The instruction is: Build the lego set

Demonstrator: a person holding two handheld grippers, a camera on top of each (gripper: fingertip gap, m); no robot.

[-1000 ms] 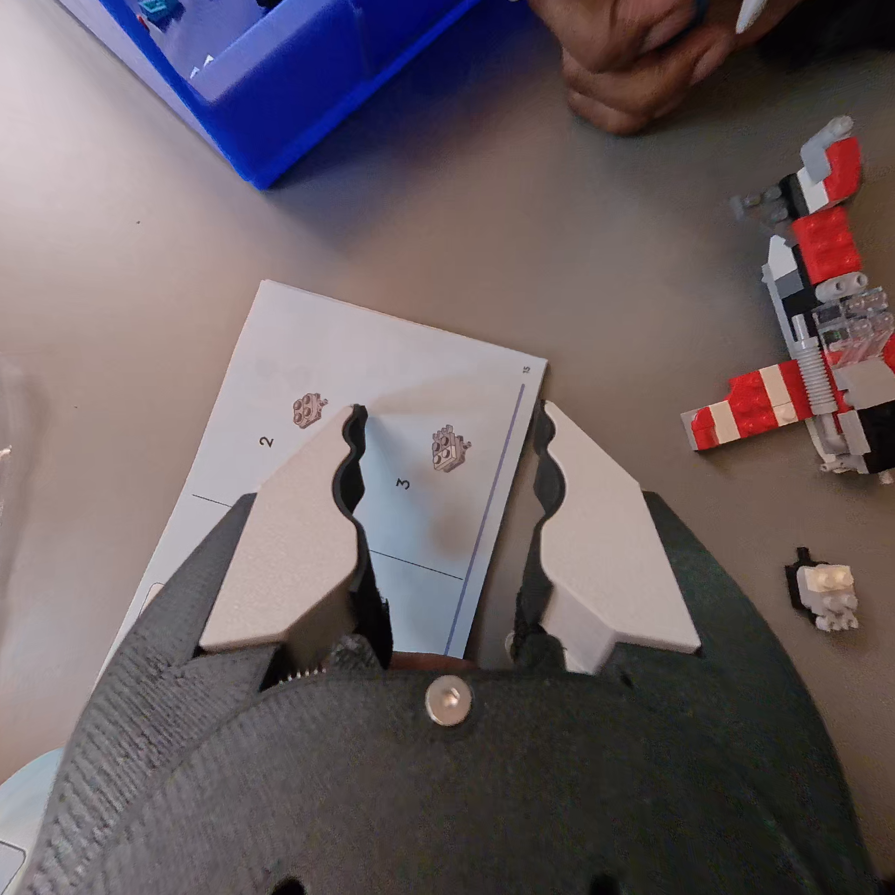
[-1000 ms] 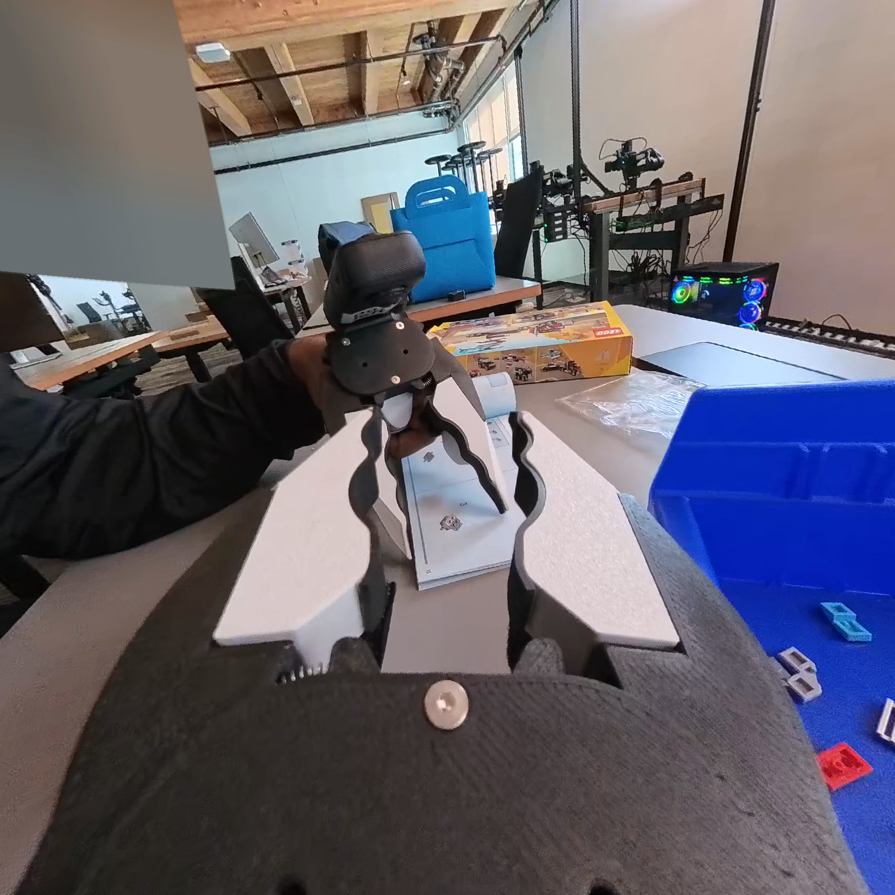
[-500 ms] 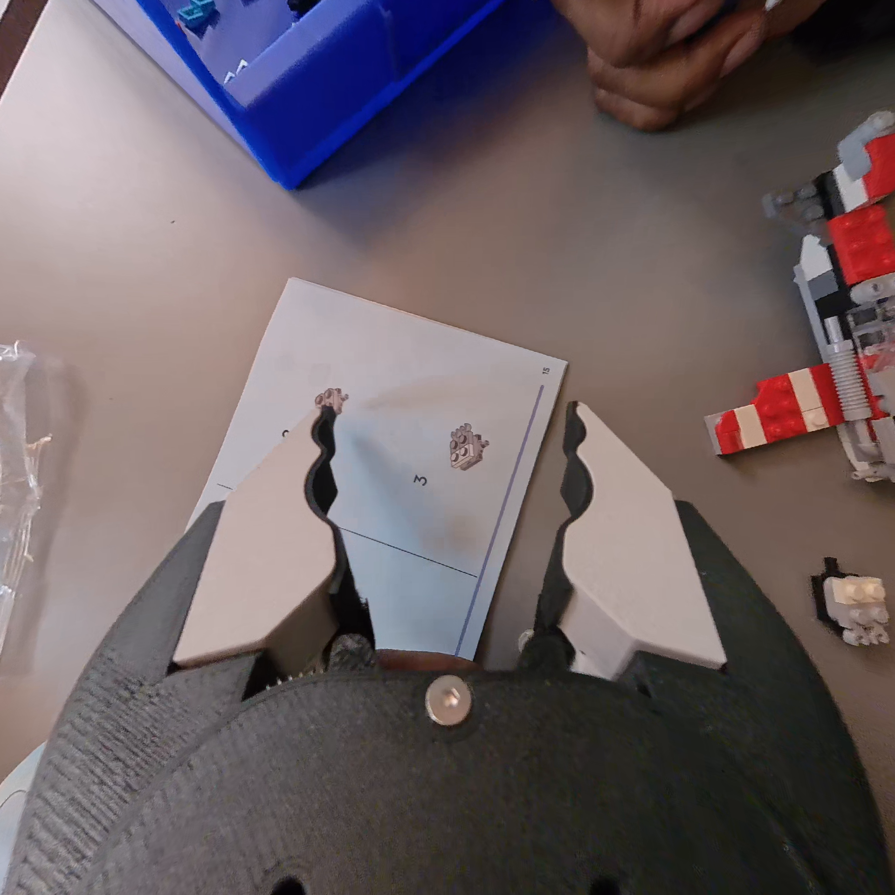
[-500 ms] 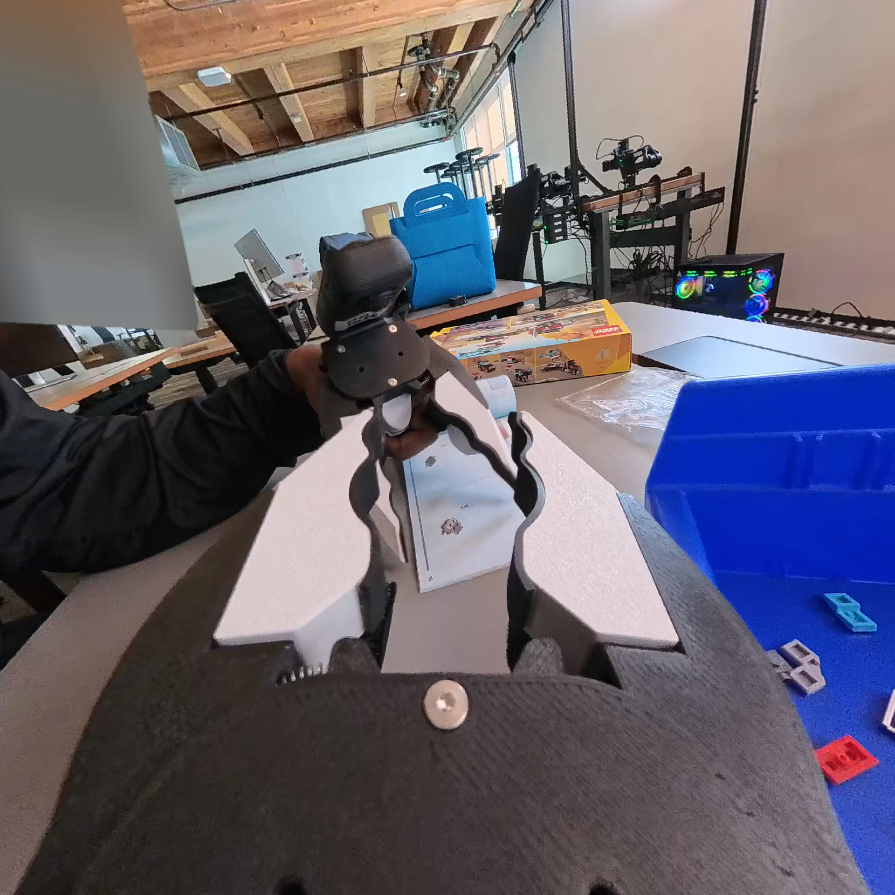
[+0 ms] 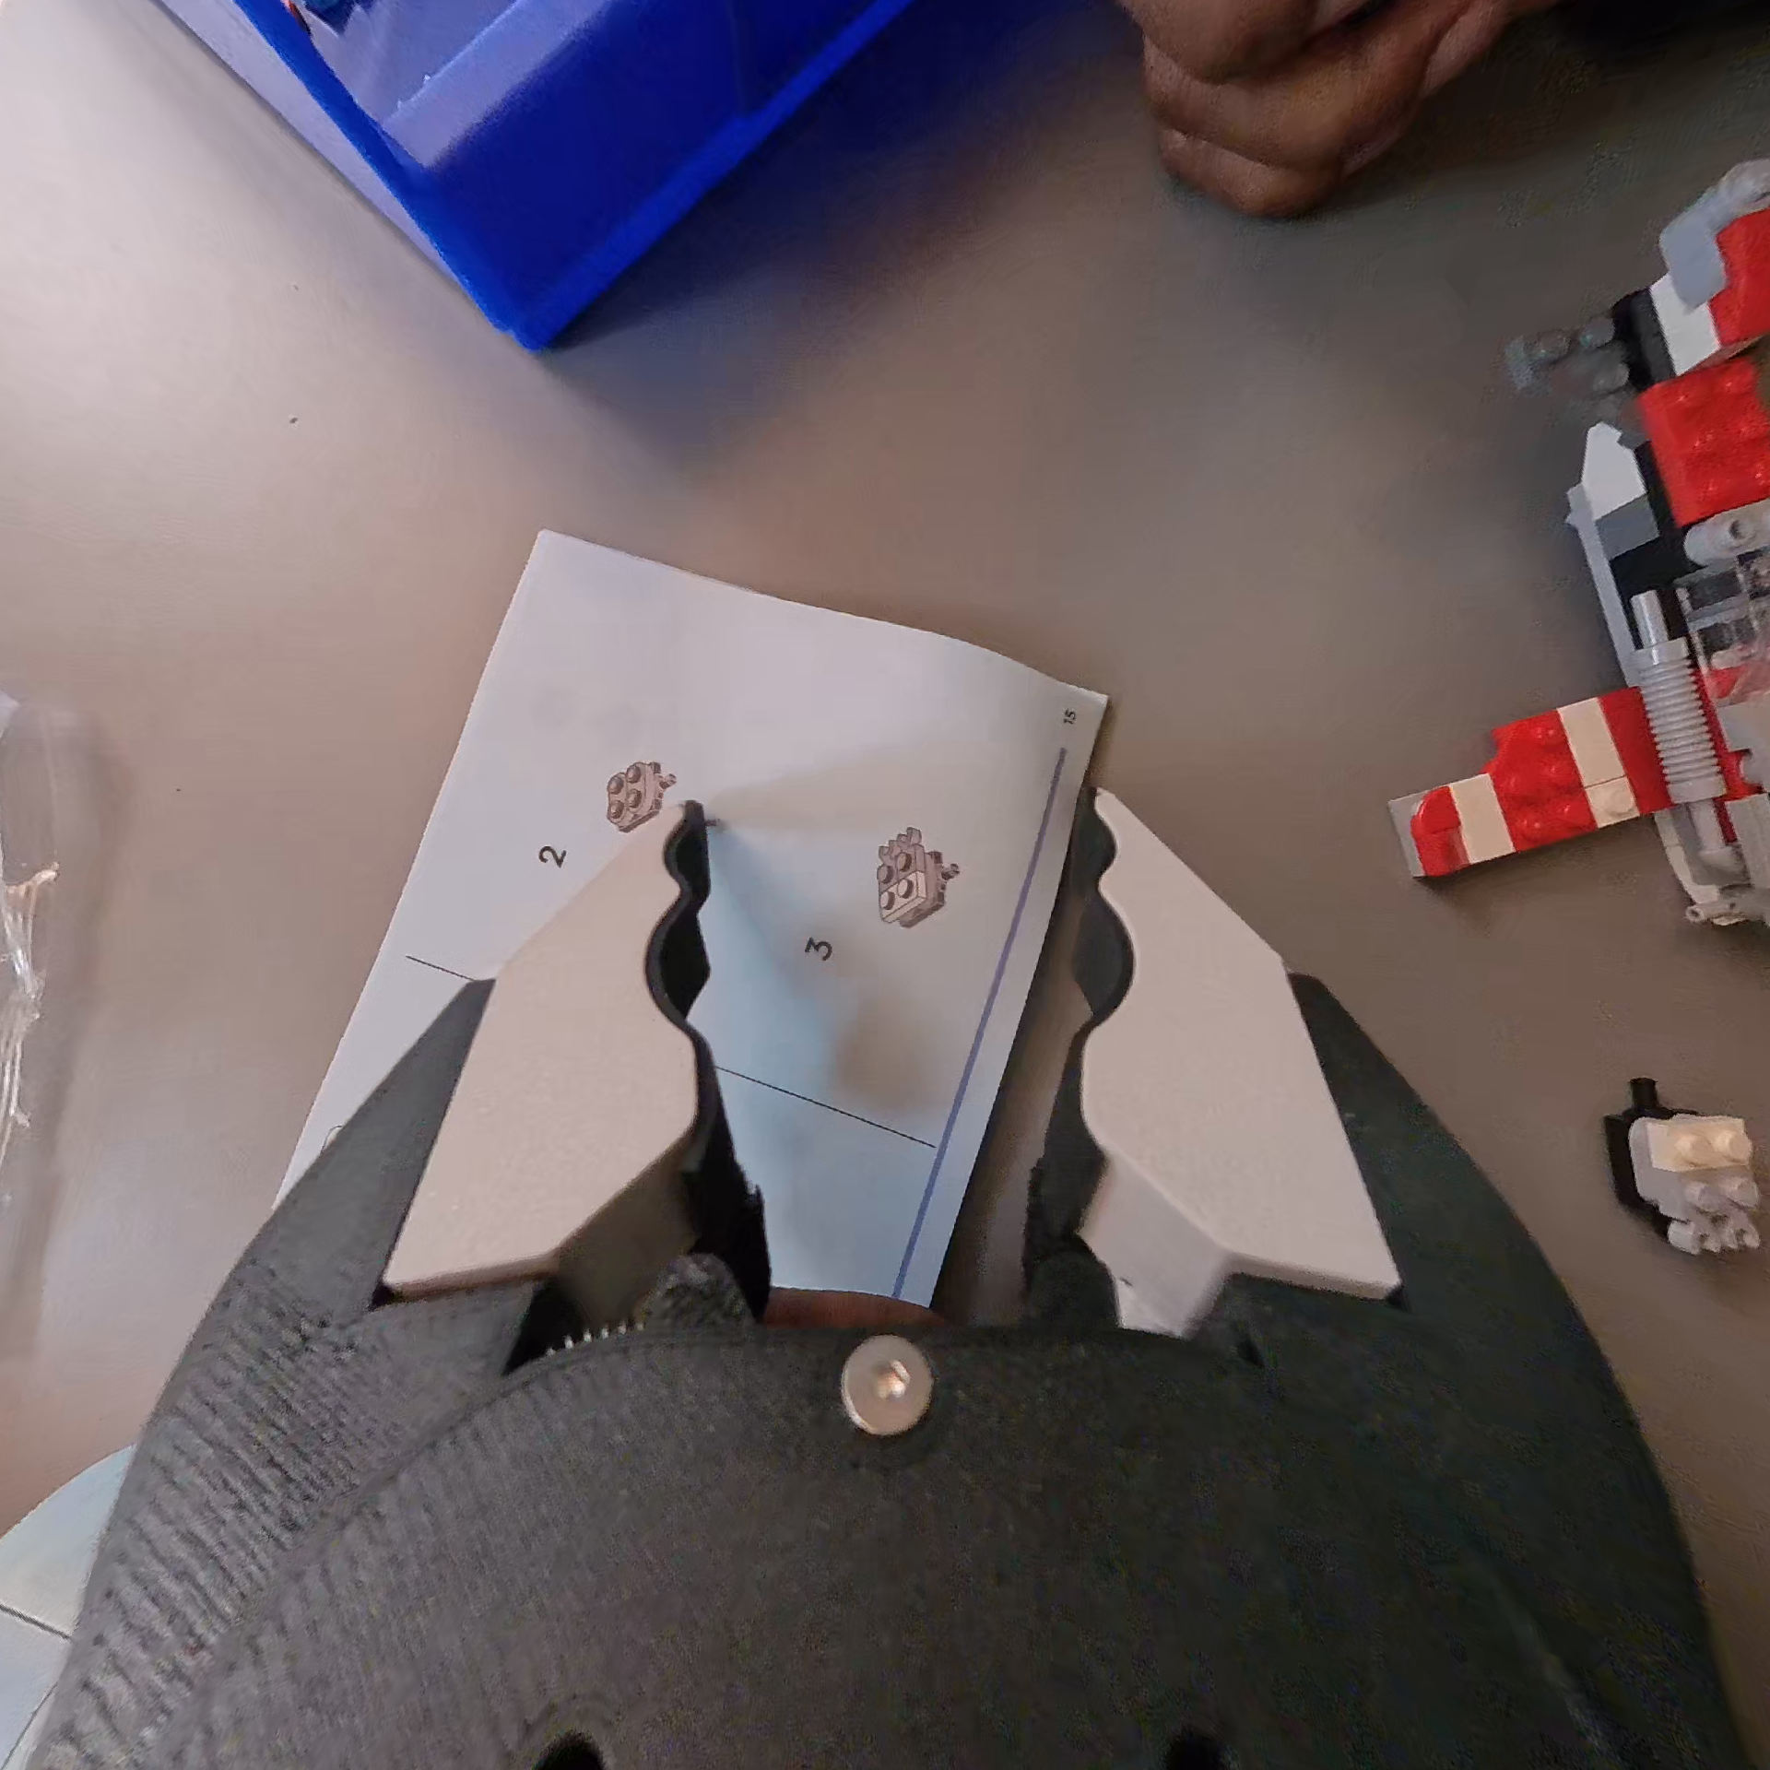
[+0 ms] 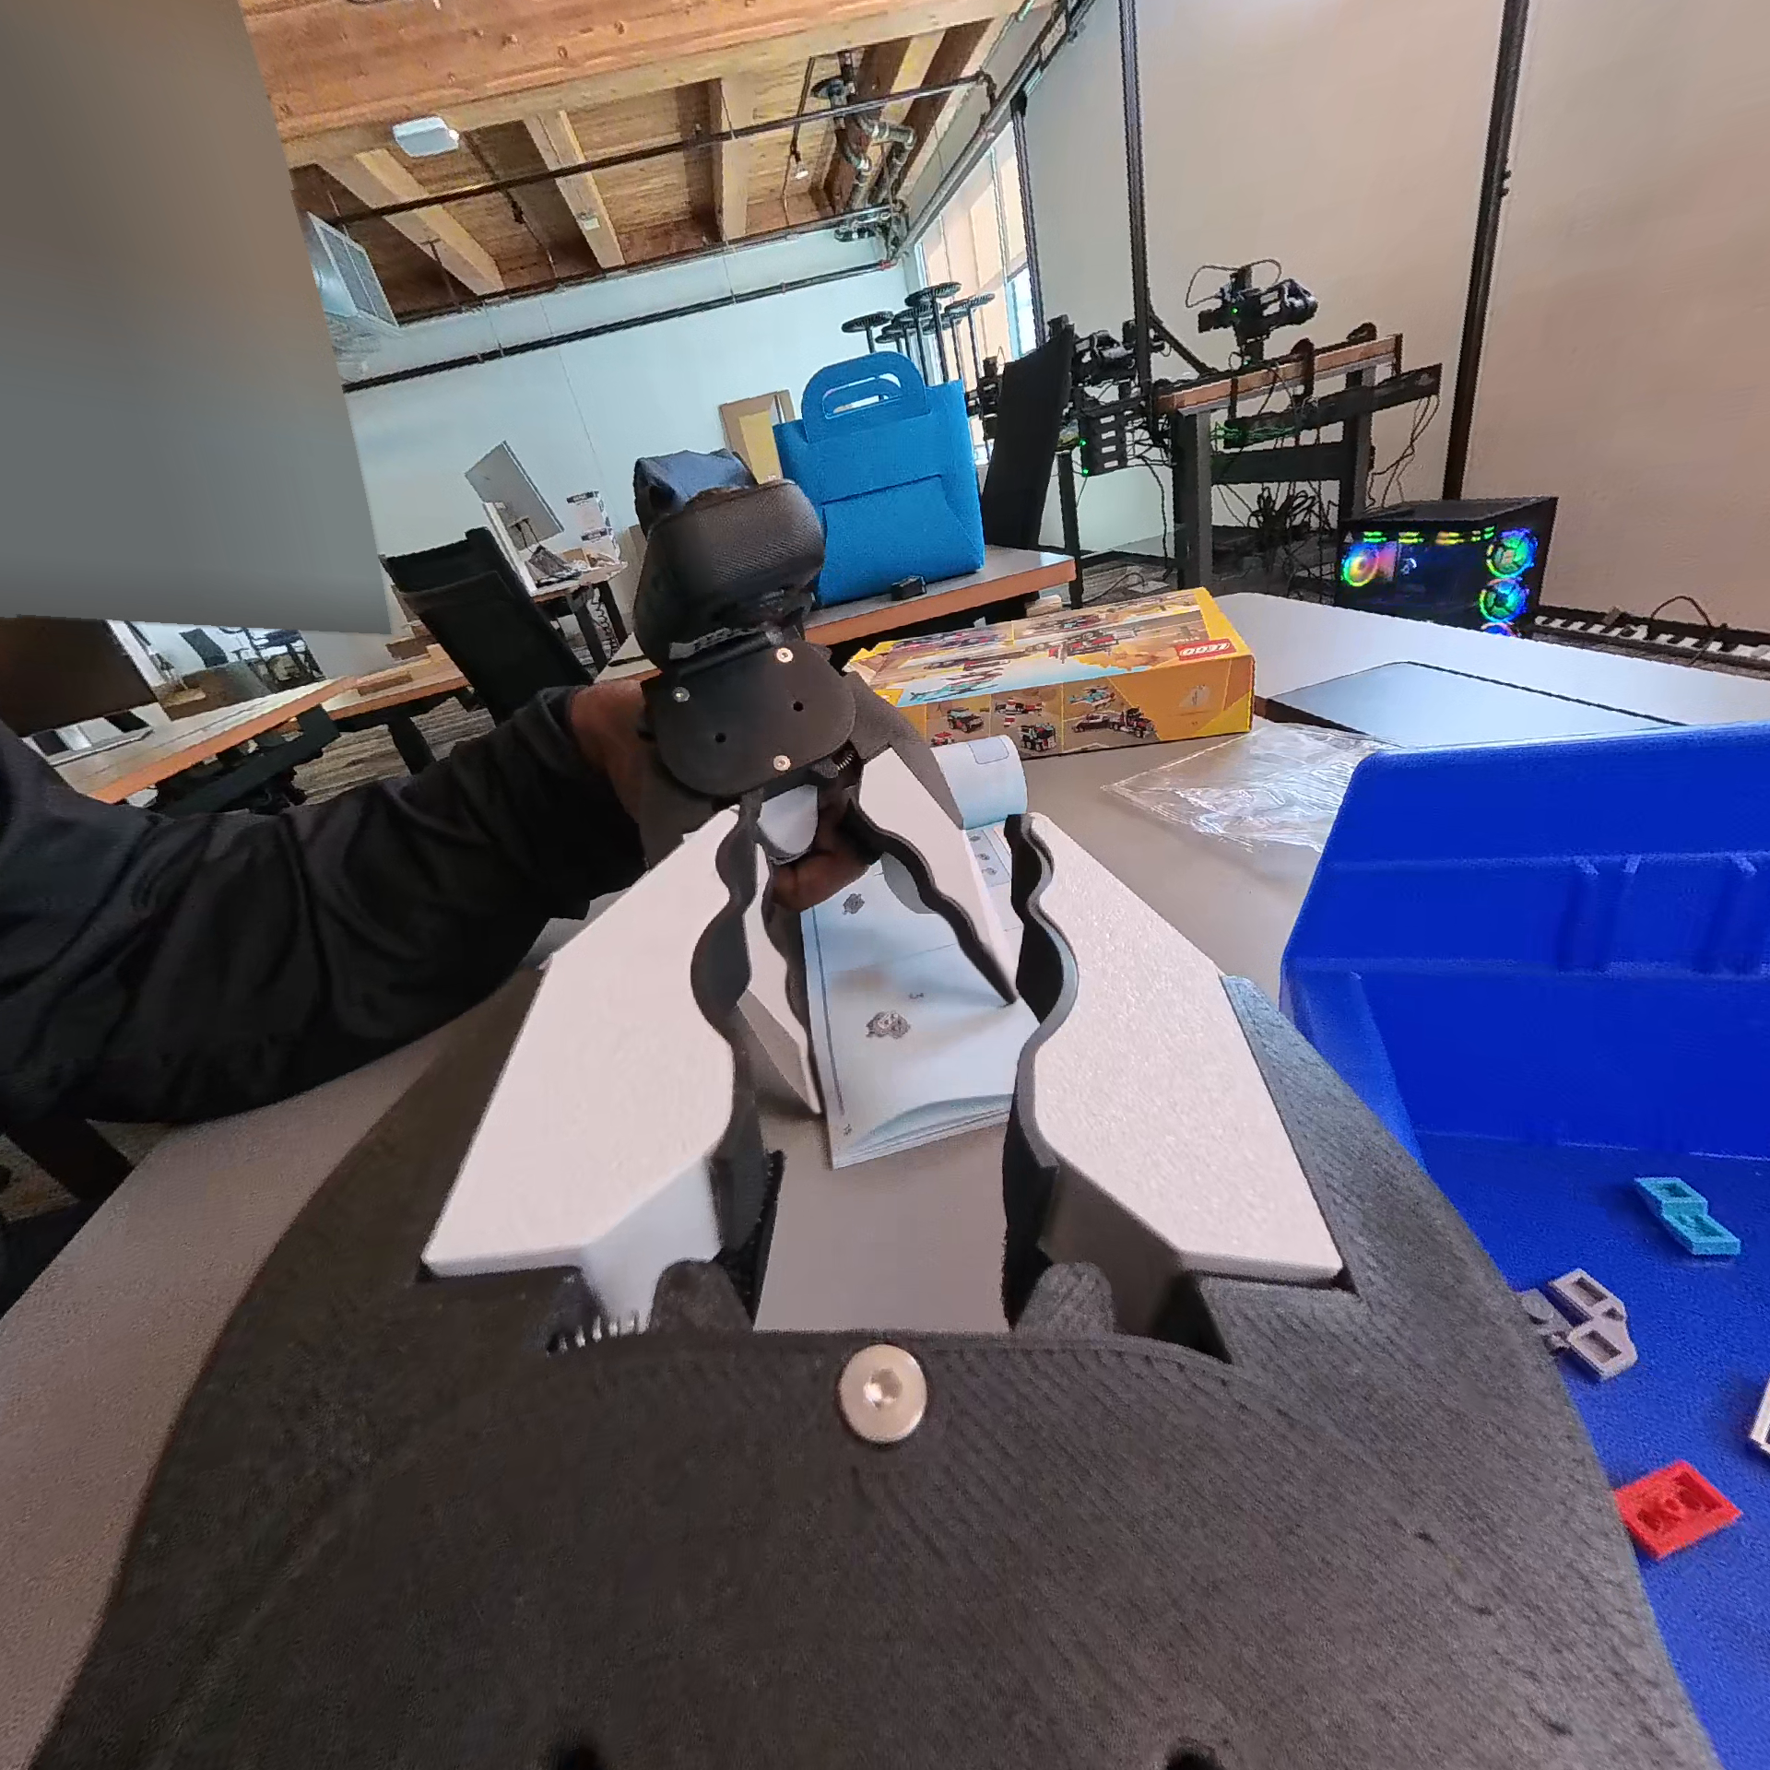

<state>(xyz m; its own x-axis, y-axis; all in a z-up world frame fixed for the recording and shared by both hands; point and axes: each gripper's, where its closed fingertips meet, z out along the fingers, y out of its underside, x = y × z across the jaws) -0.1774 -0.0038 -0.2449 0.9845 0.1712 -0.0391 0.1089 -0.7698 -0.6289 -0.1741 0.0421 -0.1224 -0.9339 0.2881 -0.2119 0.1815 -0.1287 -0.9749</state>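
Observation:
My left gripper (image 5: 893,809) is open and empty, pointing down over the open instruction booklet (image 5: 766,709); one fingertip is on or just above the page. A part-built red, white and grey lego model (image 5: 1647,728) lies to its right, with a small black-and-white sub-assembly (image 5: 1686,1188) nearer me. My right gripper (image 6: 881,833) is open and empty, held above the table and facing the left gripper (image 6: 905,1049) and the booklet (image 6: 919,1121). A blue bin (image 6: 1532,958) at its right holds loose pieces, among them a red plate (image 6: 1676,1518).
The blue bin (image 5: 594,124) stands beyond the booklet in the left wrist view, with a hand (image 5: 1341,96) resting on the table beside it. A clear plastic bag (image 6: 1245,785), a yellow lego box (image 6: 1054,680) and a laptop (image 6: 1437,699) lie farther back. There is about 12 centimetres between the tips of the two grippers.
My left gripper's jaws spread wider, then narrowed again, and it shifted slightly over the booklet. My right gripper stayed open and tilted only a little.

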